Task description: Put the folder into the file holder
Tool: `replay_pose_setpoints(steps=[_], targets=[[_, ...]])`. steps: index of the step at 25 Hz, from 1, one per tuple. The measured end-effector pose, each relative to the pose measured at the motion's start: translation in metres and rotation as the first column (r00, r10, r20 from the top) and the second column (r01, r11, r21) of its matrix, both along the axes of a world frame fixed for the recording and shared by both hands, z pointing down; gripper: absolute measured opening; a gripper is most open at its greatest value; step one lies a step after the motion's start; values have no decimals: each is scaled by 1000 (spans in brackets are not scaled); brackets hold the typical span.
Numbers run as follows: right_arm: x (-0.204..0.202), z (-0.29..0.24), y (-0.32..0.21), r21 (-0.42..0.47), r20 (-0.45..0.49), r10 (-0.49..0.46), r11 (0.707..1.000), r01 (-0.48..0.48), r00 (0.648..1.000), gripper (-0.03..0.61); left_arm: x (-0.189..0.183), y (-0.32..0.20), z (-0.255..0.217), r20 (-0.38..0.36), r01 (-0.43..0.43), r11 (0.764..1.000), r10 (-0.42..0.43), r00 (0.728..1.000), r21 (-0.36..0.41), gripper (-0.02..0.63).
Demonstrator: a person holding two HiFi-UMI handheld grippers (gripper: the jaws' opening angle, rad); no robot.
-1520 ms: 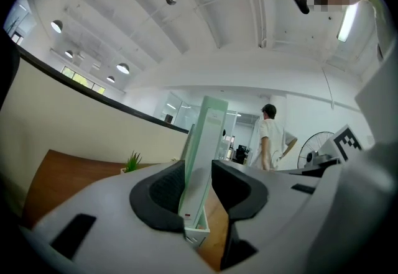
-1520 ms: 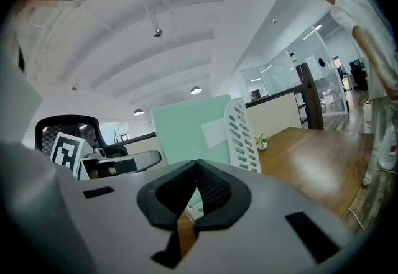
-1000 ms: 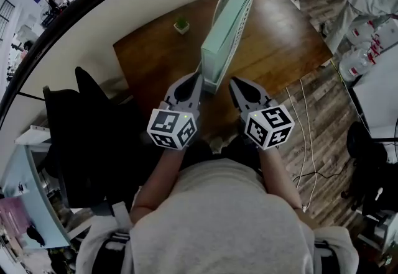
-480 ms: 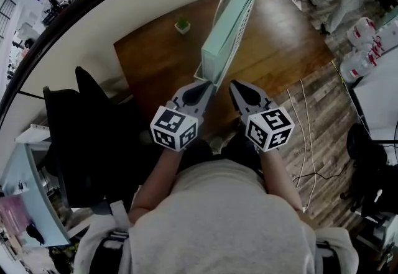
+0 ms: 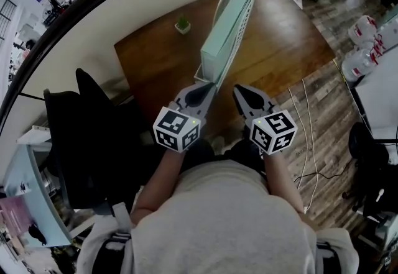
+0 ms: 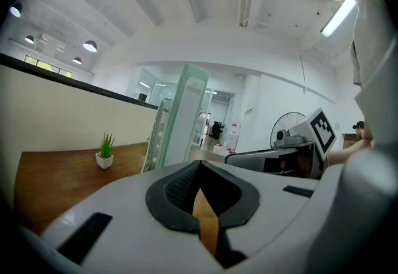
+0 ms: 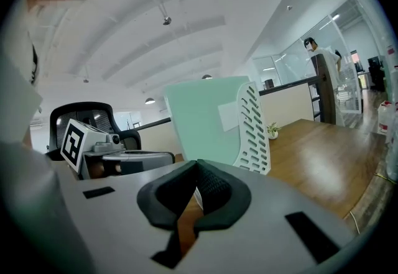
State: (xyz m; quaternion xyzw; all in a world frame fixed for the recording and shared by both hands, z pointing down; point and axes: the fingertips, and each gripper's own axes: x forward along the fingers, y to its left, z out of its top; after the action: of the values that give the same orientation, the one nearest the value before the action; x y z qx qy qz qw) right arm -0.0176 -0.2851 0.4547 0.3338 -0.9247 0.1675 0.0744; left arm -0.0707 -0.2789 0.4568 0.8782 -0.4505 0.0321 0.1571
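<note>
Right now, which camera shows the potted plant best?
The left gripper view: potted plant side-on, pot and leaves distinct. Head view shows it small from above; right gripper view, tiny beside the file holder.

One folder point(image 5: 225, 33), one file holder point(image 5: 244, 16), one plant point(image 5: 181, 24)
</note>
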Motion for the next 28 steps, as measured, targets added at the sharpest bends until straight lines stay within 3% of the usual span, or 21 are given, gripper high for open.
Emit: replay_pose_setpoints(steps=[28], targets=[[11,-10,1,51,0,13,999,-13,1000,9,6,-8,-1,-36,18,1000,-19,999,-8,12]])
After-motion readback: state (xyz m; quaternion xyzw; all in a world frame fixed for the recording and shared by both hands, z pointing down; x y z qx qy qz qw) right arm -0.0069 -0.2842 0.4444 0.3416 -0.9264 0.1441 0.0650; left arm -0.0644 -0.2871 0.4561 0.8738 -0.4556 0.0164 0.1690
